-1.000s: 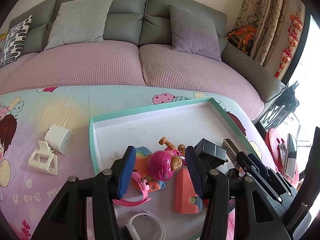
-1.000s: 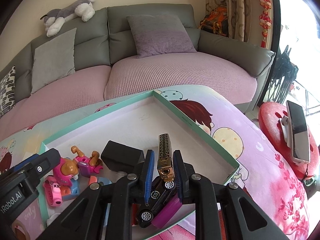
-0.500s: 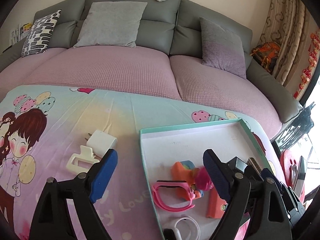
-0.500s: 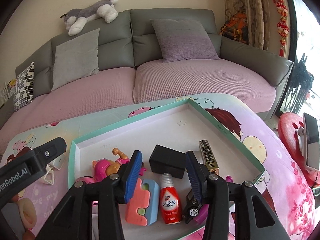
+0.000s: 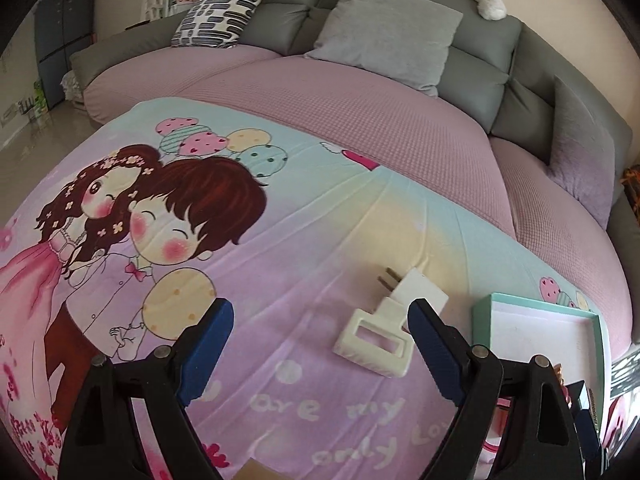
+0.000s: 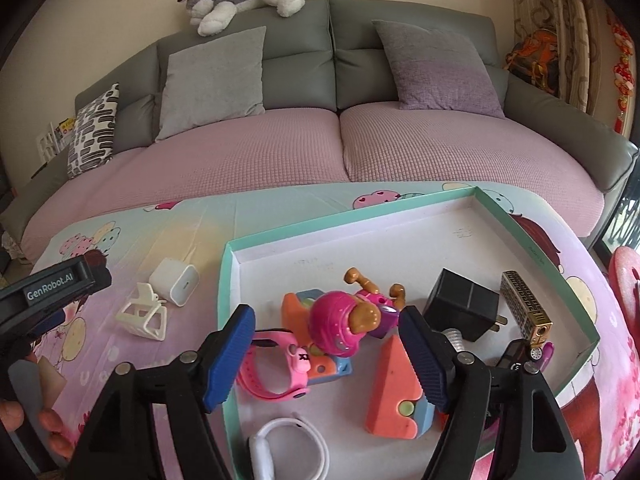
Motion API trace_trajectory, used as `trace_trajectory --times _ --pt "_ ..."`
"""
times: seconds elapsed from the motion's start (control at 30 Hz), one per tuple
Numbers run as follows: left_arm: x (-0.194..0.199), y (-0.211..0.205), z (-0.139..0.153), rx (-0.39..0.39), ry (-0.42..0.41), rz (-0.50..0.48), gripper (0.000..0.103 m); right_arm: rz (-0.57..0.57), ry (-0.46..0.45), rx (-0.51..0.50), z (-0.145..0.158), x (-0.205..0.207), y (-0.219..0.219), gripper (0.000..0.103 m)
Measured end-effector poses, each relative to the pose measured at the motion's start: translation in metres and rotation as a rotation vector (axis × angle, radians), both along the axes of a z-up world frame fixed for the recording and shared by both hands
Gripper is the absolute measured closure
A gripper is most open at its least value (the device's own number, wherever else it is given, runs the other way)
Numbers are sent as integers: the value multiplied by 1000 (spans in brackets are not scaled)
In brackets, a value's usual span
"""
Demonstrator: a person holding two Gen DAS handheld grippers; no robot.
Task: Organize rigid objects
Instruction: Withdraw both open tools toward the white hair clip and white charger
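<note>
My left gripper (image 5: 320,320) stands open over the cartoon cloth, with nothing held. A cream hair clip (image 5: 374,340) lies just inside its right finger. The white charger plug (image 5: 416,290) lies right behind the clip. My right gripper (image 6: 326,320) hovers over the teal-rimmed tray (image 6: 228,280) with its jaws opening. A pink toy figure (image 6: 344,320) lies in the tray below the gap, and the pads do not touch it. A pink watch (image 6: 276,372), an orange block (image 6: 394,388), a black adapter (image 6: 460,308), a gold lighter (image 6: 526,308) and a toy car (image 6: 516,356) also lie in the tray.
A white band (image 6: 288,452) lies at the tray's near edge. The left gripper's black housing (image 6: 60,284) and a hand (image 6: 24,412) show at the left of the right wrist view. A sofa (image 6: 340,148) with cushions runs behind the table. A red stool (image 6: 626,280) stands at the right.
The left gripper opened wide and swung left from the tray to the cloth by the clip and charger. The right gripper let go of the gold lighter, opened and drew back leftward.
</note>
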State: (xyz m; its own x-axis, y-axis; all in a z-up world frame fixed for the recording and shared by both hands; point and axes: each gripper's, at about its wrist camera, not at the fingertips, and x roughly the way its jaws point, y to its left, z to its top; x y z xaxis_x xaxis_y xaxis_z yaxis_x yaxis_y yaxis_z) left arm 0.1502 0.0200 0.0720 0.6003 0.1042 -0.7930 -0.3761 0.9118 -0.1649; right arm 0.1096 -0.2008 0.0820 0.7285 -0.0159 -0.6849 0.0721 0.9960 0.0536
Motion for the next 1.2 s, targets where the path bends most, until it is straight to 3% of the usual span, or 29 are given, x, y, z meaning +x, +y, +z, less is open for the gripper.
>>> trace_trajectory --times 0.13,0.2,0.27,0.7,1.2 --pt "-5 23 0 8 -8 88 14 52 -4 -14 -2 1 20 1" --pt "-7 31 0 17 -10 112 10 70 -5 -16 -2 1 26 0" --pt "-9 38 -1 17 -11 125 1 83 -4 -10 -3 2 31 0" --pt "-17 68 0 -20 -76 163 1 129 2 -5 -8 5 55 0" --pt "9 31 -21 -81 -39 -118 0 64 -1 25 -13 7 31 0"
